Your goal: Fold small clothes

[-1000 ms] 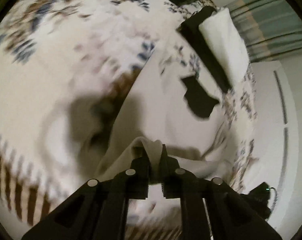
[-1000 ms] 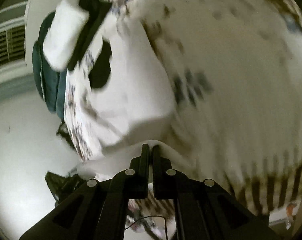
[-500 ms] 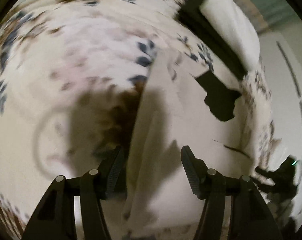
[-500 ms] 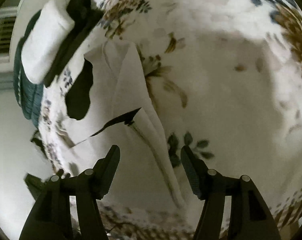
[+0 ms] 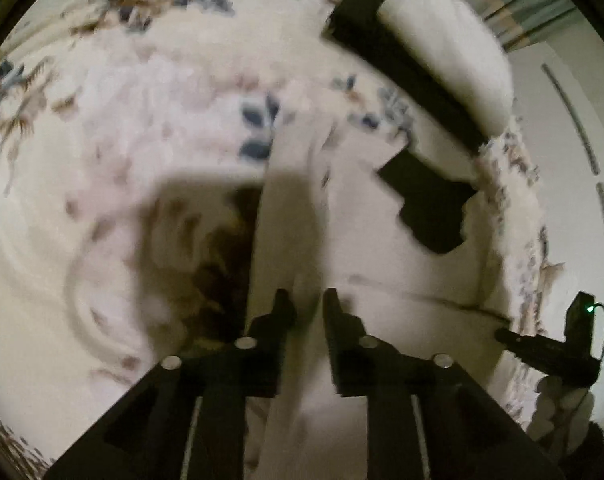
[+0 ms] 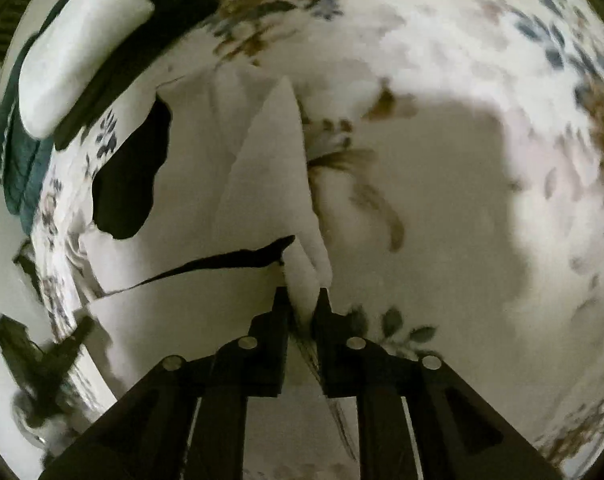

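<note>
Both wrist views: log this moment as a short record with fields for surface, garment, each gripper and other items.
surface: floral bedspread
garment: white cloth lying on the bedspread, with a folded ridge running away from the grippers
left gripper: jaws narrowly apart over the ridge; grip unclear, blurred
right gripper: jaws narrowly apart with the ridge between them; clamped or not, unclear
other items: white roll on a dark garment at the far edge; teal fabric beyond
</note>
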